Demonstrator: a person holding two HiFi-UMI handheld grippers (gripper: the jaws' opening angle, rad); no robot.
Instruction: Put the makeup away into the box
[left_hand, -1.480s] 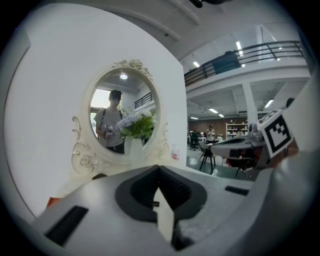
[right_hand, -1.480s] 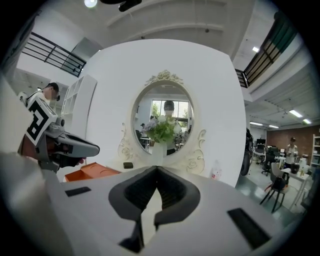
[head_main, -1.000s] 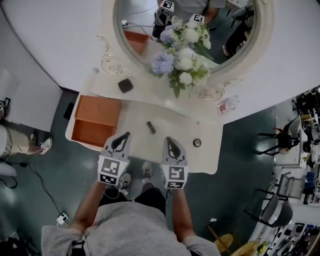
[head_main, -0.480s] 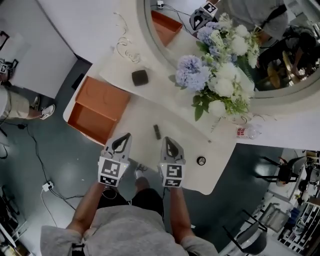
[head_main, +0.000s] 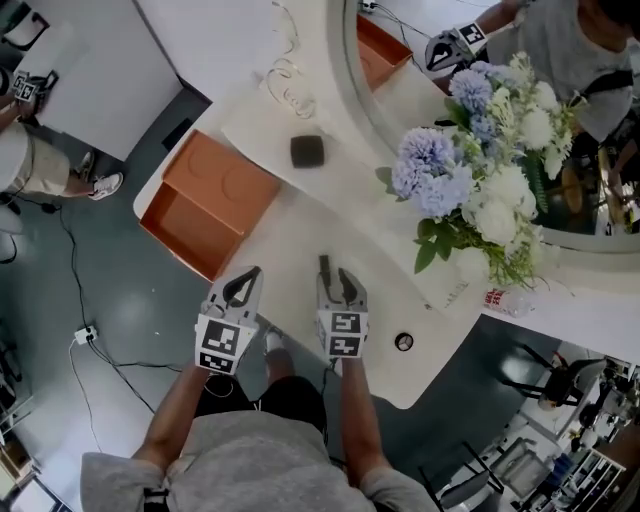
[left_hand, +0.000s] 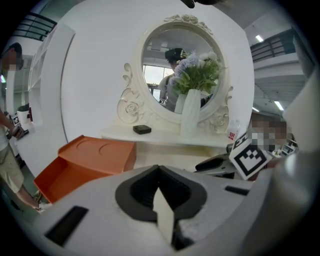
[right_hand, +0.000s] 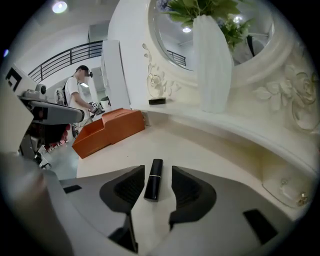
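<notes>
Straddling lipstick (right_hand: 152, 180): right tongs (right_hand: 158, 169) just opening, half apart, not gripping. Likely light, rigid, slick; pinch mid-barrel; left tongs (left_hand: 159, 170) closed, empty.

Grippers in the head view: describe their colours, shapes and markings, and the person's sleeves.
The left gripper and right gripper are pale grey wedge-shaped shells with black ribbed pads, each carrying a white cube of black square markers. Sleeves are short and grey.

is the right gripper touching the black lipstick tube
Apart. Right gripper view: jaws of the right gripper have just been opening and straddle the black lipstick tube, white tabletop showing both sides.
</notes>
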